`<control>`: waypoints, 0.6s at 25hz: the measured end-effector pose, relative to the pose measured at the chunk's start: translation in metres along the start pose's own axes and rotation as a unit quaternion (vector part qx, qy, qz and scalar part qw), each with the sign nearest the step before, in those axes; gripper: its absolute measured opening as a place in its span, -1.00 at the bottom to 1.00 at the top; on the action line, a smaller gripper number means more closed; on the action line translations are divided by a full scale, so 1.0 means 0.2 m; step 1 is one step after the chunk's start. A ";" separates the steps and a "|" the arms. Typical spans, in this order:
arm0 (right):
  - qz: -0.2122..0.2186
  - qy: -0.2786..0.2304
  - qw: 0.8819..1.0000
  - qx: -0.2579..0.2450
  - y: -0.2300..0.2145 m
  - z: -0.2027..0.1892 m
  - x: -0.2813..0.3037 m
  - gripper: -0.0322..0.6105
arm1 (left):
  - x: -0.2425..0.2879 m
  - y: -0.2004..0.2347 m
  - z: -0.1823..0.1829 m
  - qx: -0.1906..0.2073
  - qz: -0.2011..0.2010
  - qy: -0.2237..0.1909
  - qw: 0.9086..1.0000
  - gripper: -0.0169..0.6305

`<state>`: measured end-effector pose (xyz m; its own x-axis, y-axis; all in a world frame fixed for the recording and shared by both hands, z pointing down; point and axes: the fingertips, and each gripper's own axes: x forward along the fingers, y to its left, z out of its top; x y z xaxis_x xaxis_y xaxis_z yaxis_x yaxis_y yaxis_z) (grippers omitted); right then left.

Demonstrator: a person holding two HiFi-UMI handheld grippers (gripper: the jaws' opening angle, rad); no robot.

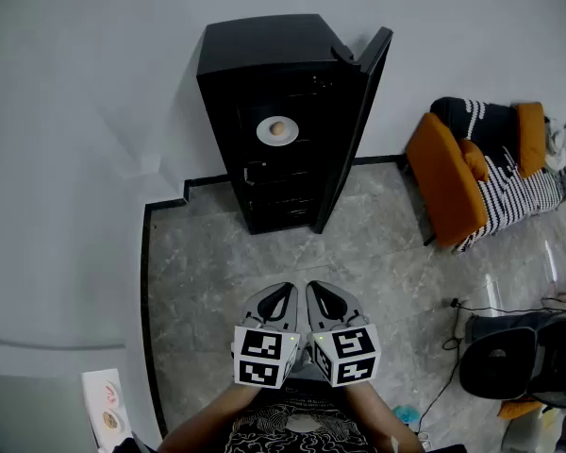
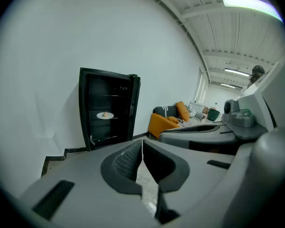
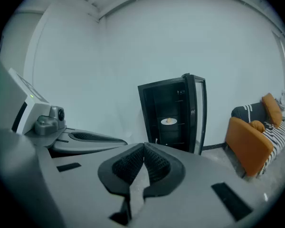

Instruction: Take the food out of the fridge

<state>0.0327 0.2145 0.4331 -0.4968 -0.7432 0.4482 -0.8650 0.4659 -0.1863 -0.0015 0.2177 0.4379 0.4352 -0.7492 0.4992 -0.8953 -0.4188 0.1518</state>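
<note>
A black fridge (image 1: 272, 111) stands against the white wall with its door (image 1: 354, 125) swung open to the right. On a shelf inside rests a white plate (image 1: 277, 130) with a small brown piece of food (image 1: 277, 128) on it. The same plate (image 2: 105, 115) (image 3: 168, 121) shows far off in both gripper views. My left gripper (image 1: 285, 291) and right gripper (image 1: 313, 290) hang side by side over the floor, well short of the fridge. Both are shut with nothing between their jaws.
An orange and black-and-white striped sofa (image 1: 486, 173) stands to the right of the fridge. A black device with cables (image 1: 519, 352) sits on the stone floor at the lower right. A dark baseboard (image 1: 149, 281) lines the wall on the left.
</note>
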 end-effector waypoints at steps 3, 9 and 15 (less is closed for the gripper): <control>-0.004 -0.002 1.000 -0.001 0.03 0.02 0.04 -0.83 | -0.01 0.05 0.01 0.001 -0.005 0.000 1.000 -0.88; -0.016 -0.003 1.000 0.001 0.14 0.05 0.12 -0.83 | -0.05 0.19 0.02 -0.009 -0.018 -0.008 1.000 -0.88; -0.017 0.001 1.000 -0.011 0.23 0.09 0.21 -0.83 | -0.07 0.32 0.05 -0.016 -0.019 -0.016 1.000 -0.88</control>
<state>-0.0299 0.1957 0.4283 -0.4676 -0.7572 0.4561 -0.8793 0.4512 -0.1524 -0.0639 0.1958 0.4334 0.4717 -0.7493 0.4647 -0.8802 -0.4312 0.1982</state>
